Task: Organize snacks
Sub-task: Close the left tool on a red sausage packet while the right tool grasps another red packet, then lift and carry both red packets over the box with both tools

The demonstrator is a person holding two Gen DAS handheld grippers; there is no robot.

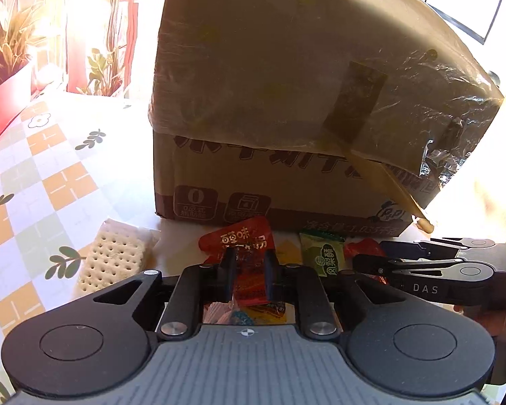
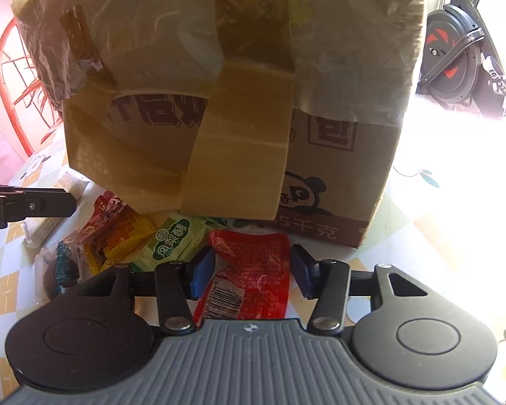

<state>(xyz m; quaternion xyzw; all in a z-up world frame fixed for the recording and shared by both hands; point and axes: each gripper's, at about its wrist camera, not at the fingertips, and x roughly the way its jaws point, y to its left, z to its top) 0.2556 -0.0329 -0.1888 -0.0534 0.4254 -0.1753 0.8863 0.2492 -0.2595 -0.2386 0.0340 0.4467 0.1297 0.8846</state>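
My left gripper (image 1: 249, 258) is shut on a red snack packet (image 1: 243, 236) with white print, held up in front of the cardboard box (image 1: 286, 189). In the right wrist view a second red packet (image 2: 253, 280) lies flat on the table between the blue pads (image 2: 200, 270) of my right gripper (image 2: 251, 265). The pads stand close to its edges without visibly pressing on it. The box (image 2: 337, 168) has a taped flap hanging down its front. A green packet (image 2: 175, 241) and yellow-red packets (image 2: 118, 233) lie by the box. The right gripper (image 1: 371, 253) reaches in from the right.
A cracker pack (image 1: 114, 260) lies to the left on the checkered tablecloth (image 1: 50, 175). A dark cookie pack (image 2: 60, 270) sits near the pile. Potted plants (image 1: 6, 50) stand far left. Beyond the table are a red chair (image 2: 17, 77) and an exercise bike (image 2: 455, 57).
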